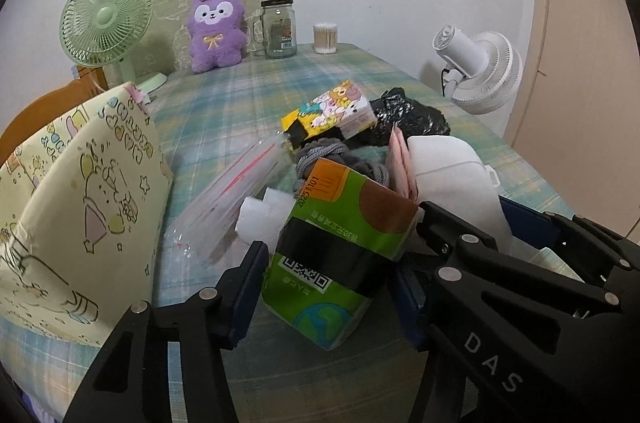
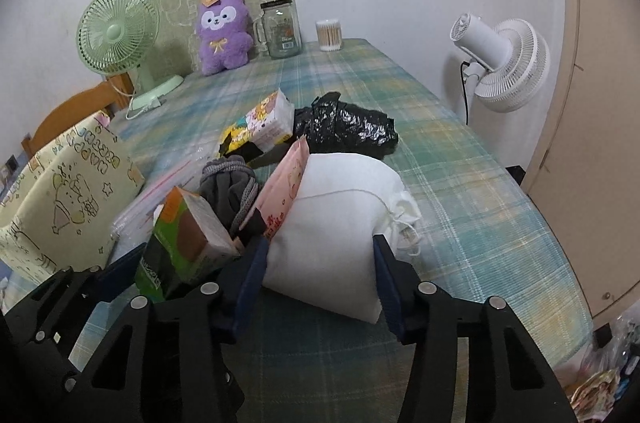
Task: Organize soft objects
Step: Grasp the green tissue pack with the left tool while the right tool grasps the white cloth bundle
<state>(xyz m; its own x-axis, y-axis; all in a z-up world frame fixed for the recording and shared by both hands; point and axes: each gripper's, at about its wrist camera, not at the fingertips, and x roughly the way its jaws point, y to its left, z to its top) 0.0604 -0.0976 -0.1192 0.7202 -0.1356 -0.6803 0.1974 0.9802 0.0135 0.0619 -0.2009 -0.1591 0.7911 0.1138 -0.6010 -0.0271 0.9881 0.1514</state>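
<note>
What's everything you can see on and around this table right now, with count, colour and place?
Tissue pack: one, green, near edge, between the left jaws.
Cloth pouch: one, white, near edge, between the right jaws.
Pink packet: one, upright beside the pouch.
Grey cord bundle: one, mid-pile.
Cartoon tissue pack: one, yellow-pink, centre.
Plastic bag: one, black, centre.
Zip bag: one, clear, left of pile.
Fabric bin: one, pale yellow, left.
Plush toy: one, purple, back.
Glass jar: one, back.
Cotton swabs: one tub, back.
Fans: green, on table; white, beside table.
Left gripper, right gripper: black.
</note>
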